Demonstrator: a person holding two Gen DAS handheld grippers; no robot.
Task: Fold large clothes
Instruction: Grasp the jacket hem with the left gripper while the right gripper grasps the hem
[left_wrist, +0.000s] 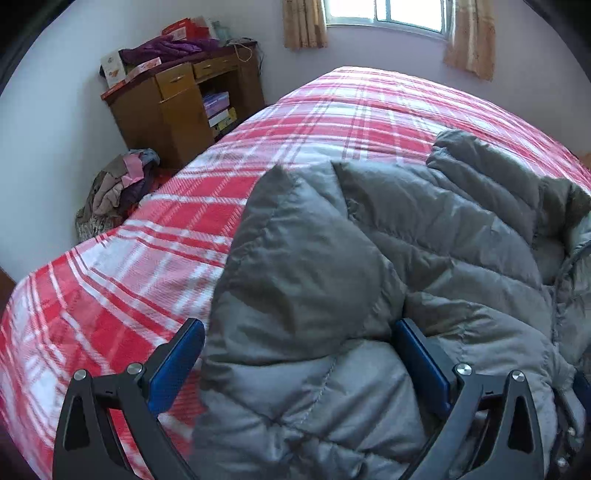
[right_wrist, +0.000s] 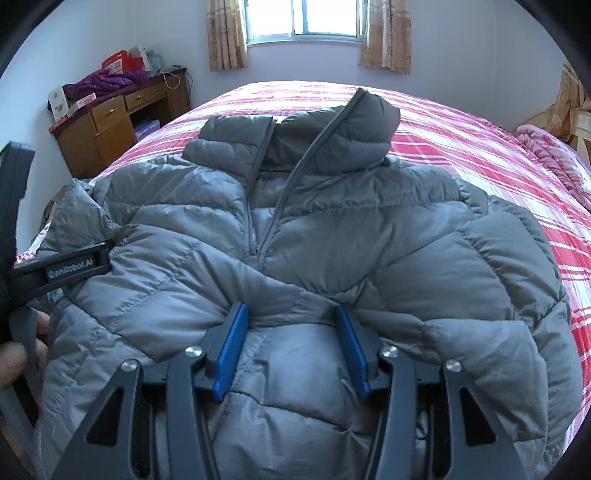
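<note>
A grey puffer jacket lies front up on the bed, collar toward the window, zip partly open. My right gripper is open over the jacket's lower front, its blue pads either side of a raised fold. My left gripper is open wide at the jacket's left side, with a puffed grey sleeve bulging between its fingers. The jacket body spreads to the right in the left wrist view. The left gripper's black body shows at the left edge of the right wrist view.
The bed has a red and white plaid cover. A wooden desk piled with boxes and purple clothing stands by the far wall. A heap of clothes lies beside the bed. A pink blanket lies at the bed's right side.
</note>
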